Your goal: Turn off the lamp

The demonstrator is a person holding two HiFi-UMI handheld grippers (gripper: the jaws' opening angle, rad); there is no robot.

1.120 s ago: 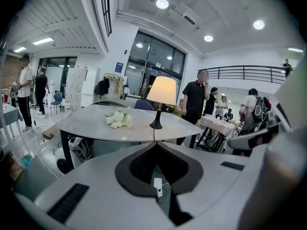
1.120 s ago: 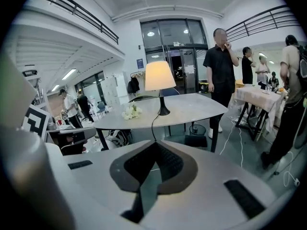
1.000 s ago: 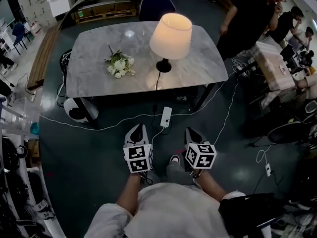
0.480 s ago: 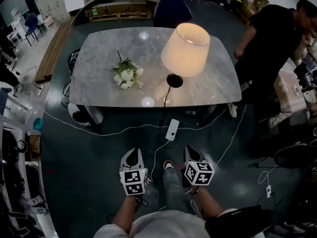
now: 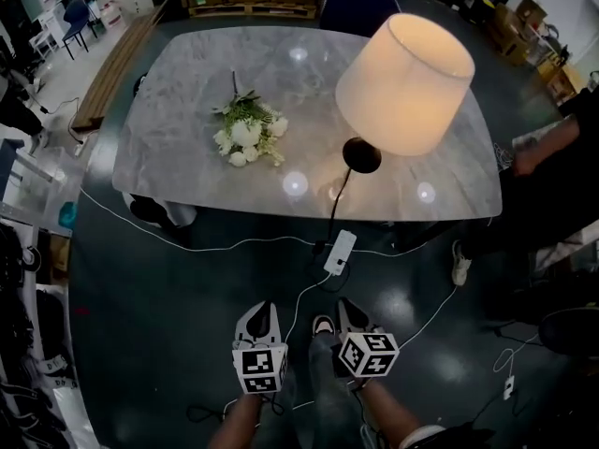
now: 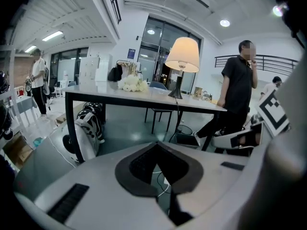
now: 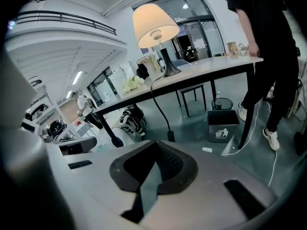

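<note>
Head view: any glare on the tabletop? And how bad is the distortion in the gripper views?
Head view: the lit lamp shade glows bright, round ceiling-light reflections spot the marble table, whose edges bow from fisheye. Left gripper view: black vignette corners; the left gripper looms soft in the foreground. Right gripper view: same vignette, whole scene tilted, shade bright but readable.

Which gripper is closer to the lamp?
Right. In the head view the right gripper is over the floor, nearly in line with the lamp. The left gripper is beside it, further left. Both are short of the table.
</note>
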